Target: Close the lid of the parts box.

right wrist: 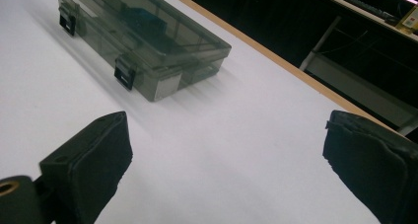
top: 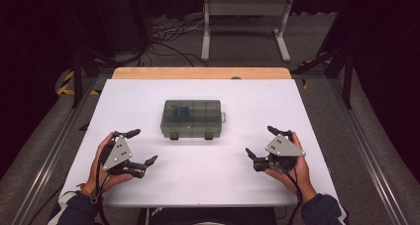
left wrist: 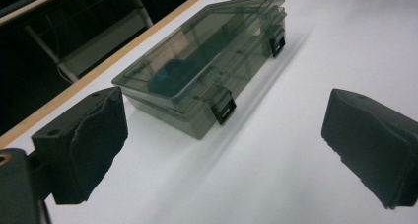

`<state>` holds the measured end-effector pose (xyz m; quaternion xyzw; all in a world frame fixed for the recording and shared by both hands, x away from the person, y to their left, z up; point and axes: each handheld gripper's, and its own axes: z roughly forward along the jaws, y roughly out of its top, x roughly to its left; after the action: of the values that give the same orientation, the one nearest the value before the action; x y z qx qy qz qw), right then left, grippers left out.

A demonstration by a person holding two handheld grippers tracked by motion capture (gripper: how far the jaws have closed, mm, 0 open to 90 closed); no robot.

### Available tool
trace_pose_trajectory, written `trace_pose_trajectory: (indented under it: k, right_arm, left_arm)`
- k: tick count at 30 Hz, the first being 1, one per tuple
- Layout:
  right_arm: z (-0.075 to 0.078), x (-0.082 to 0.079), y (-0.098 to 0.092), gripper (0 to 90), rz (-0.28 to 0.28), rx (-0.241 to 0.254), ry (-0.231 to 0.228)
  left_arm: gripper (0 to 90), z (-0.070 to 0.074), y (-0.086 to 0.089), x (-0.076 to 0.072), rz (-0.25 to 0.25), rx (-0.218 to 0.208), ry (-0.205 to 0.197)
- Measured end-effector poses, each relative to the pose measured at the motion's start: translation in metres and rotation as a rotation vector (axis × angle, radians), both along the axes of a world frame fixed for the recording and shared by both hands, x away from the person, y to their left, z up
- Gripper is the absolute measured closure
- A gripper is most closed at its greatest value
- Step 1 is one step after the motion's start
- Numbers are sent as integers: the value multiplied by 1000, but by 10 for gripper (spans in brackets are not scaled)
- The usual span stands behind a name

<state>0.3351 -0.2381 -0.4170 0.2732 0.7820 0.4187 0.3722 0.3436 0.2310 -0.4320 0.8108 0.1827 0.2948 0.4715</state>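
On the white surface [top: 198,160], a smoky translucent box [top: 191,118] lies flat near the centre, slightly toward the far edge. Its lid is down. Two black latches [top: 174,135] sit on the near long side, both folded against the front wall. A blue item [top: 181,111] shows through the lid in the left part of the box; its compartment cannot be told exactly.

Left claw [top: 140,146]: held in the person's left hand [top: 99,165], near the front left of the surface. Jaws stand wide apart. Nothing lies between them and they touch nothing. In the left gripper view, the box [left wrist: 202,61] lies ahead of the jaws, well apart, with one latch [left wrist: 223,105] facing the camera.

Right claw [top: 261,141]: held in the person's right hand [top: 294,170], near the front right of the surface. Jaws stand wide apart, holding nothing, clear of the box. In the right gripper view, the box [right wrist: 143,41] lies ahead and to the upper left, well apart from both jaws, with bare surface [right wrist: 222,150] between.

Both claws flank the box, one on each side, nearer the person than the box.
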Motion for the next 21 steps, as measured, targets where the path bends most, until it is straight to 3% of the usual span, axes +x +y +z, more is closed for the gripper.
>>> trace_pose_trajectory:
  k: [15,21]
  right_arm:
    - [-19,-20,-39,44,-78,6,35]
    - [-25,-24,-48,44,-92,37,53]
  left_arm:
    - [45,-13,17,-11,26,-3,44]
    - [45,-17,19,-14,30,-2,60]
